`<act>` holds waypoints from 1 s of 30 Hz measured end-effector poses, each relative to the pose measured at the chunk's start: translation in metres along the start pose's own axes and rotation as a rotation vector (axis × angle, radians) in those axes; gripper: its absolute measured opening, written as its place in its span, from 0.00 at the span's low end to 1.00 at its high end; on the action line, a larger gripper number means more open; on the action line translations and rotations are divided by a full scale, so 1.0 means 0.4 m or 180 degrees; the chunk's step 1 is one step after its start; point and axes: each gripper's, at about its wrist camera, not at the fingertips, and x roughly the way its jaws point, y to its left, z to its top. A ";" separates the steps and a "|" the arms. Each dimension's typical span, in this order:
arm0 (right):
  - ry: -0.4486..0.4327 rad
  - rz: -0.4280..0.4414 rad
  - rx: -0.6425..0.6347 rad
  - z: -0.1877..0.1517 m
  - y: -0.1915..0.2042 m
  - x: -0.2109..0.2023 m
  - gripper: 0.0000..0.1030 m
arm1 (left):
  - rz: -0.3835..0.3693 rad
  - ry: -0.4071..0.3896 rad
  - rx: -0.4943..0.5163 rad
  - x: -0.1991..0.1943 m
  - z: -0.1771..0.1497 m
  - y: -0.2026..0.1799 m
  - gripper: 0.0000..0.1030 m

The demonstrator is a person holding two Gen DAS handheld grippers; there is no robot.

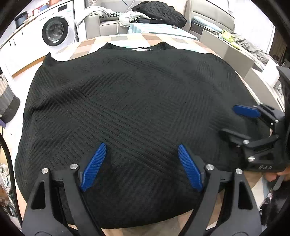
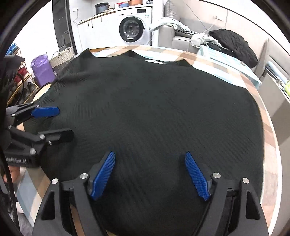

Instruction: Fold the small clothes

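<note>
A black ribbed knit top [image 1: 130, 101] lies spread flat on the round table, neckline and white label [image 1: 141, 49] at the far side; it also fills the right wrist view [image 2: 154, 112]. My left gripper [image 1: 142, 152] is open, its blue pads over the near hem. My right gripper [image 2: 150, 160] is open too, over the near hem further right. In the left wrist view the right gripper [image 1: 235, 121] shows at the right edge, open. In the right wrist view the left gripper [image 2: 59, 121] shows at the left edge, open. Neither holds cloth.
The table [image 1: 116, 39] has a checked cloth. Beyond it stand a washing machine [image 1: 56, 30], a grey sofa with a black garment heap [image 1: 159, 12], and a side bench [image 1: 228, 50]. A basket [image 2: 61, 58] and purple bag [image 2: 40, 69] stand at left.
</note>
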 end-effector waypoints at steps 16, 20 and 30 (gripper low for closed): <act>-0.0085 0.0020 0.0097 -0.039 -0.024 -0.066 0.79 | -0.0154 0.0013 0.0441 -0.009 0.002 -0.112 0.79; 0.0019 -0.0016 -0.0009 -0.023 0.001 -0.020 0.79 | -0.0120 0.0014 0.0472 -0.022 -0.026 -0.091 0.79; 0.0110 -0.0157 0.0279 -0.070 -0.104 -0.100 0.79 | 0.0018 -0.0024 -0.0101 -0.084 -0.063 0.113 0.79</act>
